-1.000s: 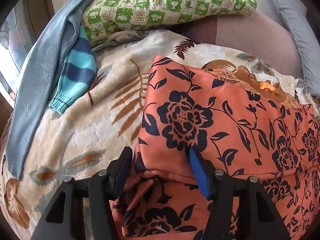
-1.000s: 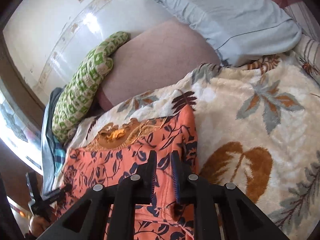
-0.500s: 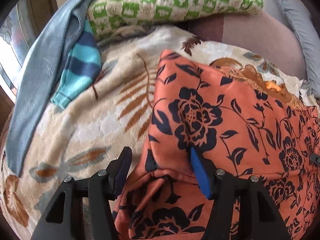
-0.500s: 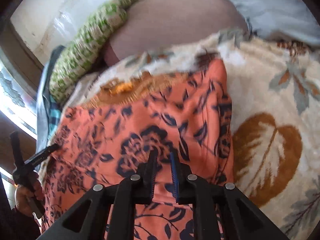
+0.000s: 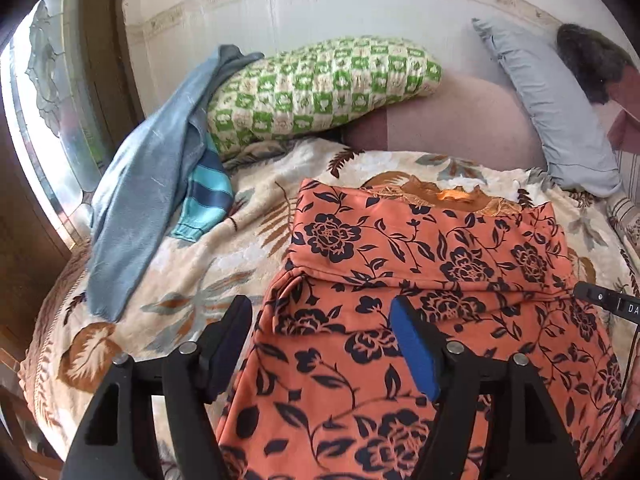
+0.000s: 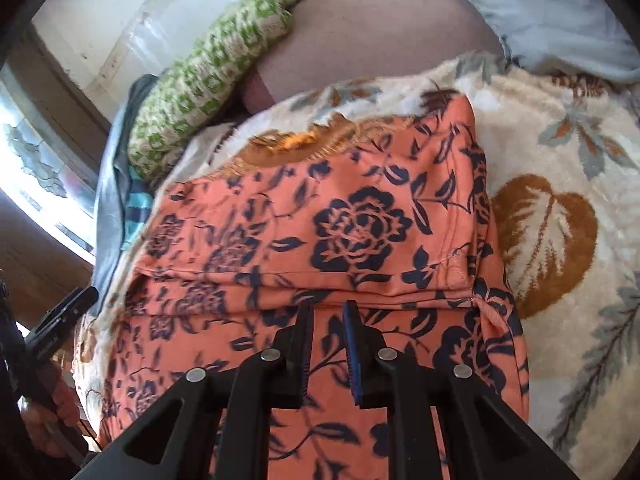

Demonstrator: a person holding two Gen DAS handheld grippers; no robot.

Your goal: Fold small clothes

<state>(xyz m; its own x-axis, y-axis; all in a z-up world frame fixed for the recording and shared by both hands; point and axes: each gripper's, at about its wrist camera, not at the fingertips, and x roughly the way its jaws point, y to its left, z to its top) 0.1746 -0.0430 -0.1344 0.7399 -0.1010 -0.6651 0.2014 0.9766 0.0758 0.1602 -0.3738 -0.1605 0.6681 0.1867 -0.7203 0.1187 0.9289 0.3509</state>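
An orange garment with dark flowers [image 5: 420,264] lies on the bed, its upper part folded down over the lower part; the fold edge [image 6: 360,288] runs across just ahead of my right fingertips. My left gripper [image 5: 320,316] hovers over the garment's left edge. Its jaws are opening wide and no cloth is pressed between them. My right gripper [image 6: 328,312] hangs over the lower part, jaws a narrow slit apart with nothing pinched. The left gripper [image 6: 60,320], held in a hand, shows at the left edge of the right wrist view.
A cream leaf-print blanket [image 5: 192,280] covers the bed. A blue garment [image 5: 140,184] and a striped sleeve [image 5: 204,204] lie at the left. A green checked pillow [image 5: 320,84], a mauve cushion [image 5: 452,124] and a grey pillow [image 5: 556,116] line the wall. A window [image 5: 44,112] is at far left.
Both grippers have drawn back and up from the garment, so more of the bed shows. The left jaws have spread wider and no longer straddle the fold edge.
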